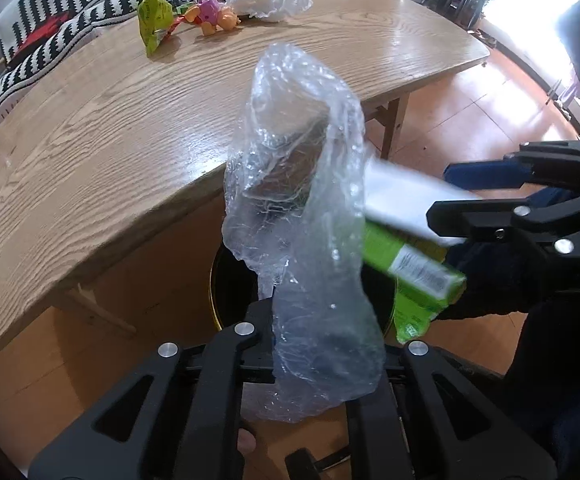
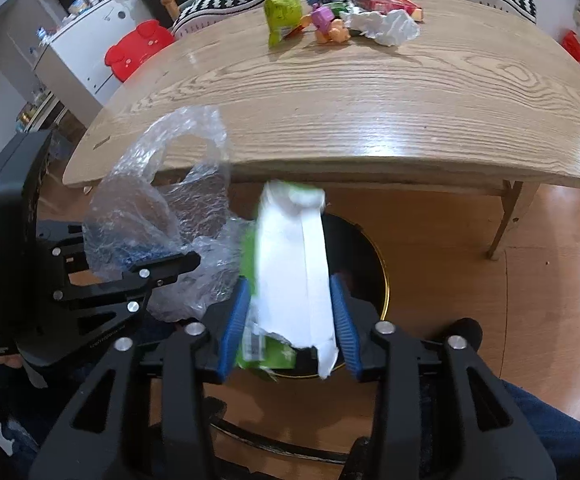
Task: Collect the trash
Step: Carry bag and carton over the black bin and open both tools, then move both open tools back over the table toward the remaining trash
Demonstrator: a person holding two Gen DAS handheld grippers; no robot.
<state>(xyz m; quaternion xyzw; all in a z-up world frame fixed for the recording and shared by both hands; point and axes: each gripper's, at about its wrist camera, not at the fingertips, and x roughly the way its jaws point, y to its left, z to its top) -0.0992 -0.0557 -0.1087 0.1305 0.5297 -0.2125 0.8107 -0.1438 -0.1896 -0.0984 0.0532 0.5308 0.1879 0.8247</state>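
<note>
My left jaws (image 1: 322, 344) pinch a clear plastic bag (image 1: 302, 200) and my right jaws (image 2: 290, 312) clamp a green-and-white carton (image 2: 294, 260), both above the black bin (image 2: 366, 264) beside the tabletop (image 2: 350, 100).

Crumpled clear plastic bag (image 1: 302, 216) at frame centre; green-and-white carton (image 2: 290, 264), upright, above the dark round bin (image 2: 366, 260).

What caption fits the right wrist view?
Right gripper holds a green-and-white carton above the round black bin; left gripper brings clear plastic wrap alongside.
</note>
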